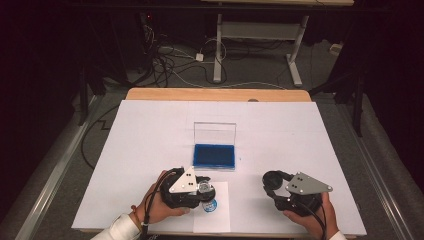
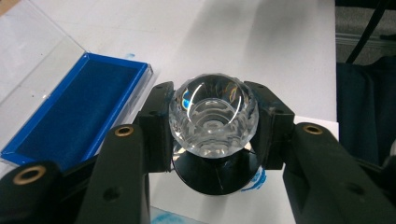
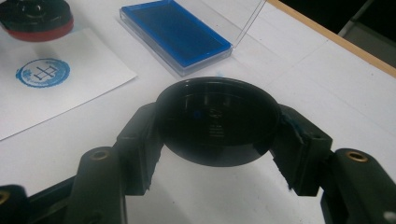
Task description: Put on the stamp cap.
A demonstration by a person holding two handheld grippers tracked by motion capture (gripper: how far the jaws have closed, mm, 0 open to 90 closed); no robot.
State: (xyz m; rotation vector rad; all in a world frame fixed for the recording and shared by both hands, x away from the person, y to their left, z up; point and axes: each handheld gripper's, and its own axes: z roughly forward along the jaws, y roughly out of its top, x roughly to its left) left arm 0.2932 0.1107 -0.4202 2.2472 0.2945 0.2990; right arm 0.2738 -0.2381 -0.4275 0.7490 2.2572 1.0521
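A round stamp [image 1: 205, 189] with a clear faceted knob [image 2: 213, 116] and a black base [image 2: 217, 176] is held over a small white paper [image 1: 212, 217]. My left gripper [image 2: 213, 122] is shut on the knob. A blue round print [image 3: 43, 72] lies on the paper beside the stamp's red-rimmed base [image 3: 35, 18]; I cannot tell if the base touches the paper. My right gripper [image 3: 217, 126] is shut on a black round cap [image 3: 217, 119], low over the table at the right [image 1: 274, 181].
An ink pad [image 1: 215, 155] with a blue cushion sits mid-table, its clear lid [image 1: 215, 132] standing open behind it. A large white sheet [image 1: 150, 125] covers the wooden table [image 1: 215, 94]. Beyond the table's far edge are cables and a desk frame on the floor.
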